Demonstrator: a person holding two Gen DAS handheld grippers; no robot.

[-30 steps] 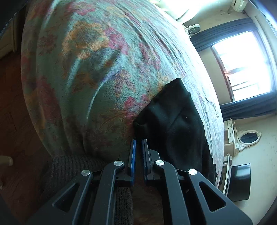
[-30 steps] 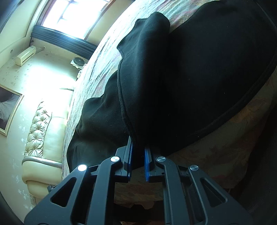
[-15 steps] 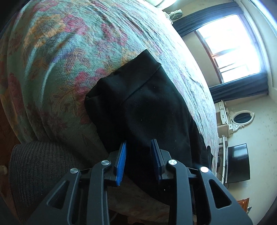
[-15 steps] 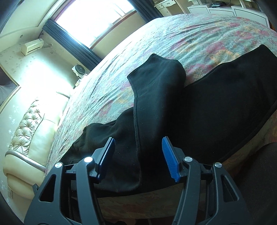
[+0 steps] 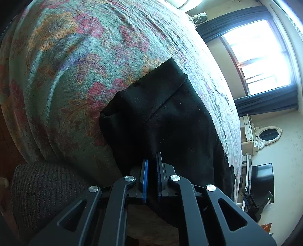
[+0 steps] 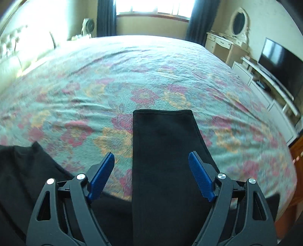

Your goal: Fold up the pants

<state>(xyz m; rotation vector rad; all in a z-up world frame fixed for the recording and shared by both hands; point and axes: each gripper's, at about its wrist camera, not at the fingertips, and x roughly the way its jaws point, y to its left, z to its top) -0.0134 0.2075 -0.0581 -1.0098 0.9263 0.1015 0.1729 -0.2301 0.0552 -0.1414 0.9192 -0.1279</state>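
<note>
Black pants [image 5: 166, 121] lie on a floral bedspread [image 5: 75, 56] near the bed's edge. In the left wrist view my left gripper [image 5: 152, 162] is shut on the near edge of the pants fabric. In the right wrist view one pant leg [image 6: 166, 151] lies straight across the bedspread [image 6: 132, 75], its hem at the far end, and more of the pants [image 6: 22, 170] shows at the lower left. My right gripper [image 6: 151, 166] is wide open and empty, its blue pads either side of the leg and above it.
A dark knitted thing [image 5: 47, 189] sits beside the bed at lower left. A window with dark curtains [image 6: 151, 7], a dresser with an oval mirror [image 6: 238, 22], a television [image 6: 280, 62] on a white cabinet and a padded headboard [image 6: 11, 53] surround the bed.
My left gripper opened and then shut again on the pants' near edge. My right gripper let go of the fabric, opened wide and swung to look along the pant leg.
</note>
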